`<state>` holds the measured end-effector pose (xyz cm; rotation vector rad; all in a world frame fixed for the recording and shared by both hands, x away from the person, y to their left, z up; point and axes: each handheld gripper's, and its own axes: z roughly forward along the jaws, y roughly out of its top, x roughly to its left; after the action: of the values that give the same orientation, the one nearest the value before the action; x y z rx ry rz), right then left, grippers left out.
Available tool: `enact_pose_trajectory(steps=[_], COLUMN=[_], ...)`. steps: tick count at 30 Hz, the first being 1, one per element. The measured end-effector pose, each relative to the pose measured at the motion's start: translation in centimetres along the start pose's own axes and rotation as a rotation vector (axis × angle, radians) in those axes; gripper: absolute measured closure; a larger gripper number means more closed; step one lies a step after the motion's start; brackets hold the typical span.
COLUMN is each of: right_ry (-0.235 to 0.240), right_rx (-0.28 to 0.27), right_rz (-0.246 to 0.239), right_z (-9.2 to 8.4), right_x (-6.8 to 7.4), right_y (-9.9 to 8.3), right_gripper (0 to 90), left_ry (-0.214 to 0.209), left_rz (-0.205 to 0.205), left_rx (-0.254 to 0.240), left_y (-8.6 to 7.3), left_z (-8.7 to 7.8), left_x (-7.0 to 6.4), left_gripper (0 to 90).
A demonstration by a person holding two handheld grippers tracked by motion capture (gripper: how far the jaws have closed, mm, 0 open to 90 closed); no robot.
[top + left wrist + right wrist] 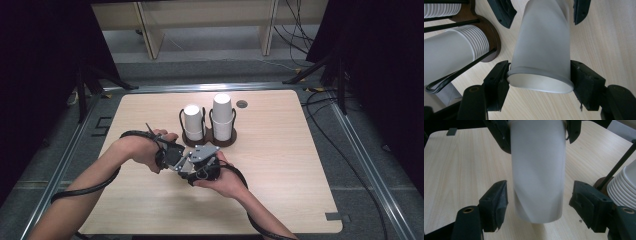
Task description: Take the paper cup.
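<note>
White cup blank, no print — left gripper fingers clamp rim; right gripper fingers released.

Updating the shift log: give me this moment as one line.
left gripper: shut on paper cup, rim end | right gripper: open around the cup's other end, pads clear | cup stacks: upright in holder

We see two bare forearms with no sleeves on them. The left gripper and the right gripper are black, blocky bodies, and the right one carries a grey three-cornered plate on top. A thick black cable trails back from each. Up close, the jaws are matt black blocks with small screws, mounted on rounded black arms with brass-coloured sockets.
</note>
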<state>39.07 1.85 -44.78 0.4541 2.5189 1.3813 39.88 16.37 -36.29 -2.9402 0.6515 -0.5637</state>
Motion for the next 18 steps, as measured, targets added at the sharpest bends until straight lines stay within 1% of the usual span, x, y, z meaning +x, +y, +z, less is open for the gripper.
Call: enact_pose_trajectory(steps=[1,3,6,7,10,11,12,15,16,18], right_ry=[0.001,-0.002,0.001,0.003,0.008,0.008,0.011,0.013,0.006,0.009], right_rx=[-0.002,-0.011,-0.010,-0.007,-0.010,-0.013,-0.014,-0.020,-0.022,-0.016], right_rz=[-0.010,-0.047,-0.040,-0.019,-0.020,-0.022,-0.027,-0.032,-0.050,-0.042], right_z=[0.03,0.06,0.09,0.10,0.17,0.19,0.20,0.22,0.22,0.25], right_x=[-0.07,-0.33,-0.34,-0.21,-0.12,-0.11,-0.13,-0.14,-0.26,-0.26], right_y=[0.01,0.01,-0.10,-0.16,-0.20,-0.22,-0.25,-0.42,-0.45,-0.57], right_gripper=[29.8,29.8,29.7,29.6,29.6,29.6,29.6,29.6,29.6,29.6], left_ry=[0.000,-0.006,-0.006,-0.007,-0.006,0.001,-0.007,-0.001,-0.002,0.000], left_rz=[0.001,0.012,0.009,0.004,0.002,0.029,0.006,0.000,-0.002,-0.004], left_rx=[-0.006,-0.020,-0.024,-0.024,-0.024,-0.023,-0.027,-0.026,-0.027,-0.028], left_y=[0.05,0.14,0.19,0.17,0.12,0.15,0.08,-0.07,-0.11,-0.14], left_z=[-0.04,-0.11,-0.25,-0.27,-0.27,-0.31,-0.27,-0.34,-0.34,-0.38], left_x=[-0.01,0.02,0.00,-0.03,-0.04,0.12,-0.05,-0.10,-0.10,-0.08], left_gripper=[34.6,34.5,34.5,34.5,34.5,34.6,34.6,34.5,34.6,34.6])
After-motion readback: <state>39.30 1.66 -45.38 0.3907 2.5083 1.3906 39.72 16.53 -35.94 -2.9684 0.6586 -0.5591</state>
